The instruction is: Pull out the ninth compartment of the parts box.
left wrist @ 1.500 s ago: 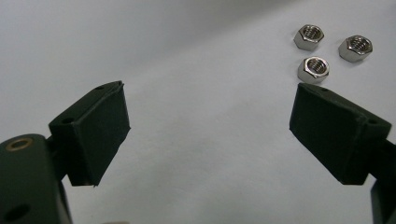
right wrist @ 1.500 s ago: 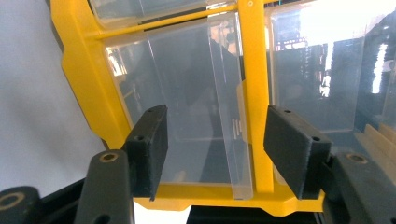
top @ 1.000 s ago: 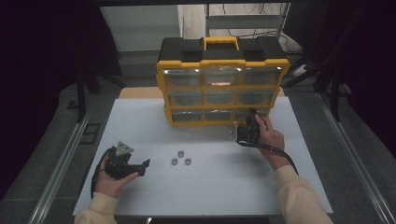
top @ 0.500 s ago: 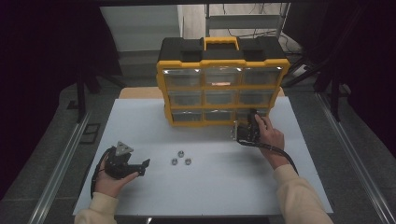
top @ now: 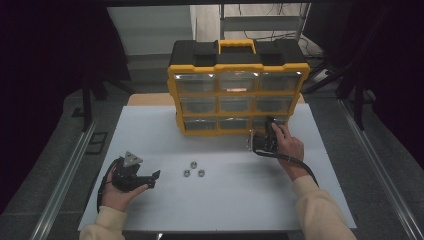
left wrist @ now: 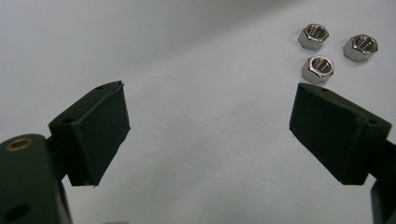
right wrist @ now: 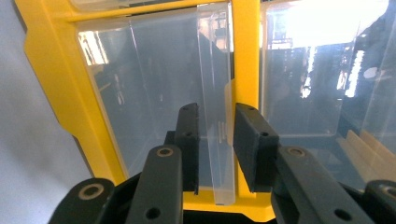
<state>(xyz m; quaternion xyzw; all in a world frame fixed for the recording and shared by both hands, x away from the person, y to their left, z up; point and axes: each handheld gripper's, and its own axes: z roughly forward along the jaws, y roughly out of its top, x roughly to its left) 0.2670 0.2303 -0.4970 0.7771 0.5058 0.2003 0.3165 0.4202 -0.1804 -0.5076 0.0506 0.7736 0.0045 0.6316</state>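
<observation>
A yellow and black organizer [top: 237,67] with clear drawers stands upright at the back of the white table [top: 225,210]. My right gripper [top: 268,129] is at its bottom right drawer [top: 278,120]. In the right gripper view its jaws [right wrist: 216,140] have just been closing and now press both sides of the drawer's clear handle tab [right wrist: 215,70]. Three steel nuts [top: 193,170] lie mid-table. My left gripper [top: 151,179] rests low at the front left, open and holding nothing. In the left gripper view [left wrist: 208,126] the nuts [left wrist: 317,67] lie just beyond its right jaw.
The organizer's yellow frame [right wrist: 51,84] runs around each drawer. White table surface stretches between the nuts and the organizer. Metal rails [top: 65,175] border the table on both sides, with dark floor beyond.
</observation>
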